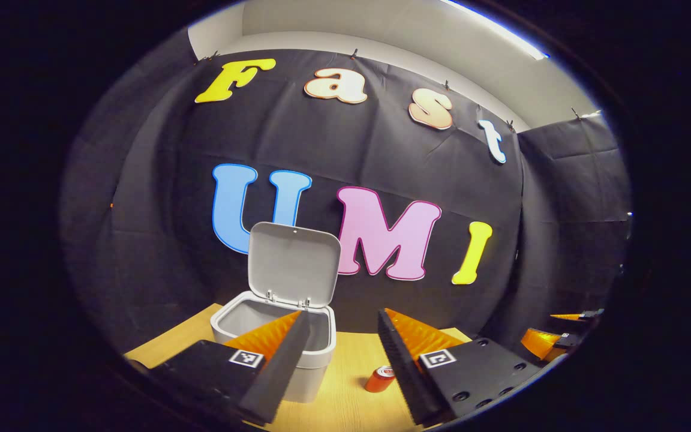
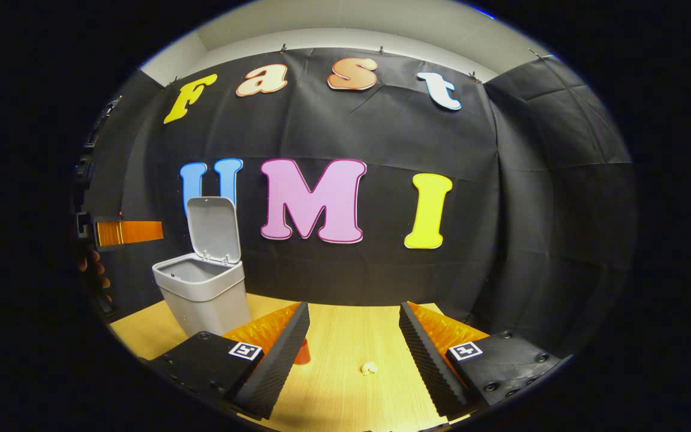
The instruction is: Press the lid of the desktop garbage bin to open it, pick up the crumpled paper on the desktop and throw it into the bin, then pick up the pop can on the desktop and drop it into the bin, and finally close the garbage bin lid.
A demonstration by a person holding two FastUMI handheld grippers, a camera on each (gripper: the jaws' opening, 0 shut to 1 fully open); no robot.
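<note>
The grey desktop bin (image 1: 312, 375) stands on the wooden table with its lid (image 1: 293, 263) swung up and open. A red pop can (image 1: 379, 379) stands upright just right of the bin, between the fingers of my left gripper (image 1: 342, 313), which is open, empty and hovering above the bin's front. In the right gripper view the bin (image 2: 204, 297) sits at the left with its lid (image 2: 213, 228) raised. A small crumpled paper (image 2: 369, 368) lies on the table between the fingers of my open, empty right gripper (image 2: 354, 306). The can (image 2: 302, 353) peeks out behind its left finger.
The light wooden table (image 2: 345, 396) ends at the black cloth wall right behind the bin. The right gripper (image 1: 561, 336) shows low at the right edge of the left gripper view. The left gripper (image 2: 126, 233), held by a hand (image 2: 90, 267), shows left of the bin.
</note>
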